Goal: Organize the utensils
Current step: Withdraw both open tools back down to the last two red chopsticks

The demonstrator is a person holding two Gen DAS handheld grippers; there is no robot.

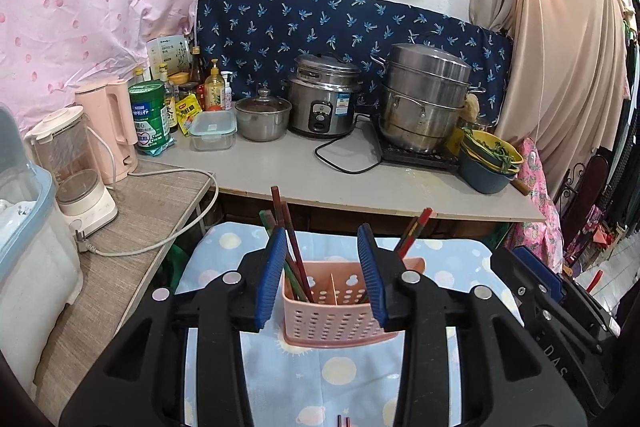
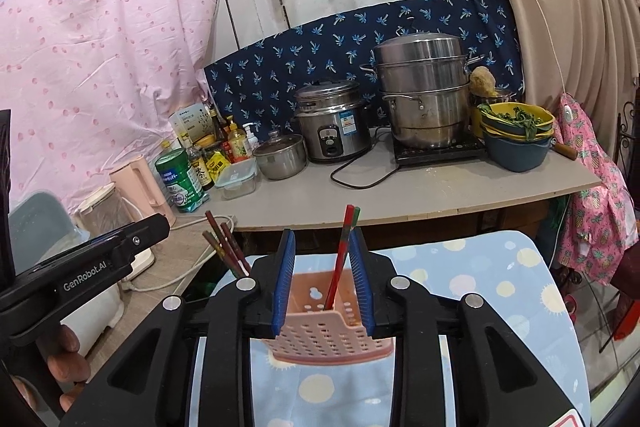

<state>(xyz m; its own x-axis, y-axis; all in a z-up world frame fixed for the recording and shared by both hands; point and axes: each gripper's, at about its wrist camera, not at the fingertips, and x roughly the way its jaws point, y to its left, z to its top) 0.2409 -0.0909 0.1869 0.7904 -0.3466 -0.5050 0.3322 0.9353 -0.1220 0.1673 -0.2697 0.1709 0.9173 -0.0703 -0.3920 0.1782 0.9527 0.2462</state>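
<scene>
1. Two compartments are seen in the pink utensil holder, which stands on the cloth-covered stool just below the front edge of the bench.
2. Dark chopsticks are stood in the holder's left compartment, and red chopsticks in its right one.
3. At the very bottom of the left wrist view, two dark tips can be made out on the cloth; whether they are utensils left to sort cannot be told.
4. The task is judged largely done, since most chopsticks visible are already in the holder.
5. The left gripper is held partly open, nothing pressed by its pads; the holder lies between and just beyond its fingertips.
6. The right gripper is also held partly open, the red chopsticks standing loose between its pads, untouched as far as can be seen.
</scene>
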